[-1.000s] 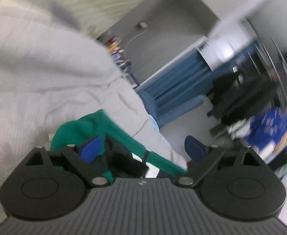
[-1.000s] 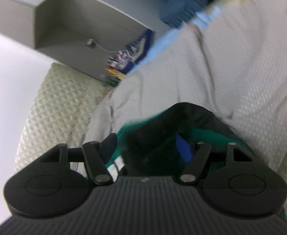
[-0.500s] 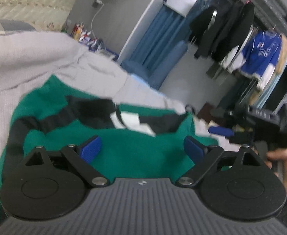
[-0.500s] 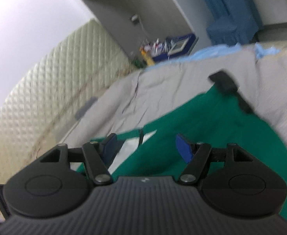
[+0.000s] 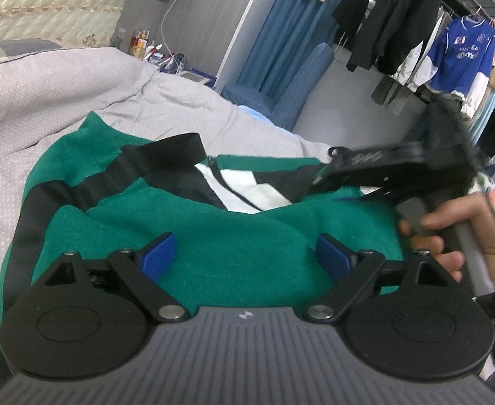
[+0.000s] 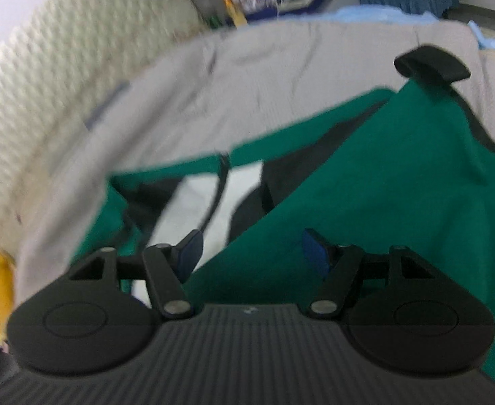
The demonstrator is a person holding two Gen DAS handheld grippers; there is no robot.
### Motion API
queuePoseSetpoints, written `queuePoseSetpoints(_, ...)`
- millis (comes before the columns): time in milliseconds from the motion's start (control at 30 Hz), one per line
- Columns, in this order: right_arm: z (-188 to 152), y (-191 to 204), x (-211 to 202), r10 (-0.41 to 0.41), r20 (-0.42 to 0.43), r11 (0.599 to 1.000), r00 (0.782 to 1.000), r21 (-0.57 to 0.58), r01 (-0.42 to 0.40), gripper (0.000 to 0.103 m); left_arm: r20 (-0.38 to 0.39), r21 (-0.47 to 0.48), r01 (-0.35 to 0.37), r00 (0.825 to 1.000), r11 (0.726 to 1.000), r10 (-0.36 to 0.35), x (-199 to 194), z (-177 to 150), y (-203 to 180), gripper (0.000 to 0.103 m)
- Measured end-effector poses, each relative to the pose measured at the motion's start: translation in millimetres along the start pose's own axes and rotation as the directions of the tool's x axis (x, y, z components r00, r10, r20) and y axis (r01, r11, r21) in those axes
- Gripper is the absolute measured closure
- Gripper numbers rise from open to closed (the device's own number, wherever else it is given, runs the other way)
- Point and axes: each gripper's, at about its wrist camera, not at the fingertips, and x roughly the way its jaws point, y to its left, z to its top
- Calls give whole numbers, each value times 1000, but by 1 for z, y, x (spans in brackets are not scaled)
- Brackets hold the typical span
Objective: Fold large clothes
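Lying part-folded on the grey bedcover, the green jacket needed flattening. Left gripper hovered w/ jaws wide, empty; right gripper, jaws just narrowing, pinched nothing. Advice: grab hem edge, not mid-panel.

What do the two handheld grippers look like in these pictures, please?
Both the left gripper and the right gripper have ribbed dark grey bodies, black round-ended linkage arms with silver pivots, and blue ribbed pads. The right hand grips a grey handle.
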Motion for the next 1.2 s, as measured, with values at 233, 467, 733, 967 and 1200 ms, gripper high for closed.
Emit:
queuePoseSetpoints(233,29,33,-29,-40,98,992,994,-117,51,92,94,-51,60,994,997,-55,-24,5,5,11)
queuePoseSetpoints(467,88,51,-93,-1,341,992,940,-118,44,93,164,-33,121,980,992,-114,-45,7,-1,11)
queuePoseSetpoints(733,138,-10,-68,-119,479,992,870,84,90,94,240,43,99,965,994,-106,-52,4,-11,11)
queuePoseSetpoints(967,144,-63,29,-260,344,964,902,152,220,93,205,76,21,978,997,-36,-27,3,-5,11)
queuePoseSetpoints(1200,106,-95,112,-289,164,953,943,138,268,93,158,119,-47,987,992,27,1,-4,0,11)
